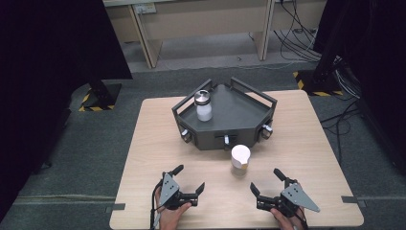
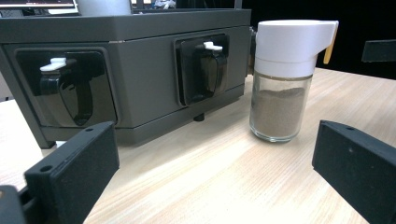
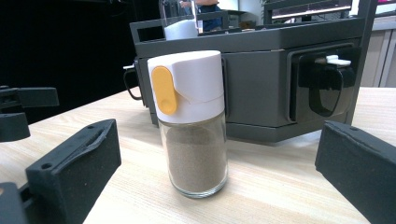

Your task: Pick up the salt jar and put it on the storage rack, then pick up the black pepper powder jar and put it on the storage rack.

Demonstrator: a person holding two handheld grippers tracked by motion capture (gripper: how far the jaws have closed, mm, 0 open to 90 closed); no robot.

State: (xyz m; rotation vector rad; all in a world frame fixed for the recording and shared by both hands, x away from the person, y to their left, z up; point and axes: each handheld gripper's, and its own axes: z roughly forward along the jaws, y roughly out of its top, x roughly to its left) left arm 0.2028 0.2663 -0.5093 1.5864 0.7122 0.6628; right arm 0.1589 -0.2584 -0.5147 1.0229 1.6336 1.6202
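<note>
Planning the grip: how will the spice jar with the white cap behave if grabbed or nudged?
The spice jar looks like smooth glass, so probably rigid, slippery and breakable. Tall on a narrow base, it may tip if pushed high. Roughly half full of brown powder, likely light.

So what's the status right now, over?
Left gripper and right gripper open, empty. Spice jar upright on table, between them. Nothing in the way.

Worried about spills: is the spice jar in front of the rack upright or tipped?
Upright: the spice jar stands on its base on the table, white cap on top.
</note>
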